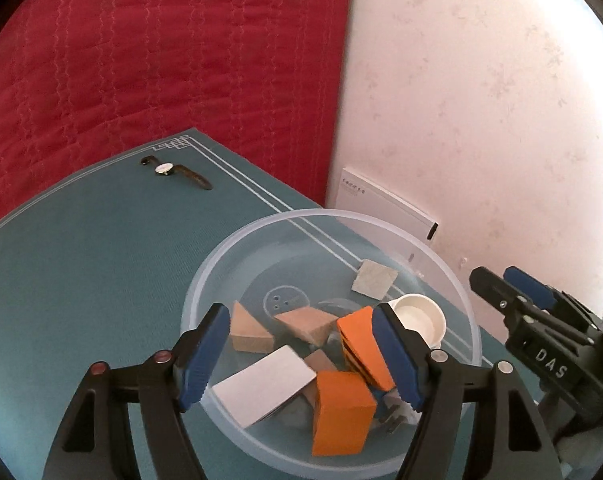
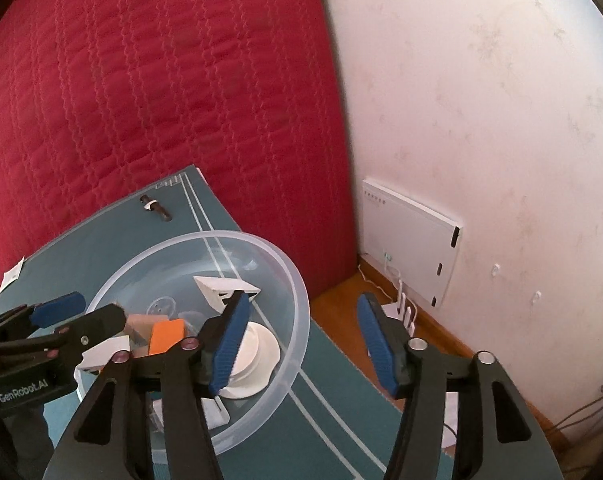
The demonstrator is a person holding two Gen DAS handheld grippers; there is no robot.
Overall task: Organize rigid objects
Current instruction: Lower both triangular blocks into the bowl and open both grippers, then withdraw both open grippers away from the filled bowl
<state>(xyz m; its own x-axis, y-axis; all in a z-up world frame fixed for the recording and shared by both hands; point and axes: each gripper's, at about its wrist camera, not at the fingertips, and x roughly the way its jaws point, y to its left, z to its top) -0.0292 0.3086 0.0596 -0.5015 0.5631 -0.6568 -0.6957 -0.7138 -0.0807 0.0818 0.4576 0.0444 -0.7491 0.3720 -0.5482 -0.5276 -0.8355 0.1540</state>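
Closest to the left wrist camera, the left gripper (image 1: 301, 356) hangs over the clear plastic bowl (image 1: 205, 272), its blue-padded fingers spread wide with nothing between them; the right-hand pad sits just beside an orange block (image 1: 363, 344), though whether it touches is hard to tell. Down in the bowl, right under those fingers, there's a second orange block (image 1: 343, 414) standing near the front, a white flat card (image 1: 263, 382) lying tilted to its left, and two pale wooden wedges (image 1: 249, 330) a little farther in. Also inside, toward the right wall, a small white round cup (image 1: 419, 316) sits, and beyond it a grey-beige square tile (image 1: 373, 282) leans near the far side. Over on the right, the right gripper (image 2: 303, 344) hovers with its fingers parted and empty, one finger above the bowl's rim, the other out past the edge of the table over the wooden floor (image 2: 341, 304). The bowl rests on a teal mat (image 1: 81, 280) with white border lines. Moving farther back across that mat, a wristwatch (image 1: 173, 171) with a brown strap lies flat, well apart from the bowl, near the far corner. Behind everything, a red quilted cover (image 1: 141, 60) fills the left, and a white wall (image 1: 481, 100) with a white box (image 2: 409, 240) mounted low stands at the right.
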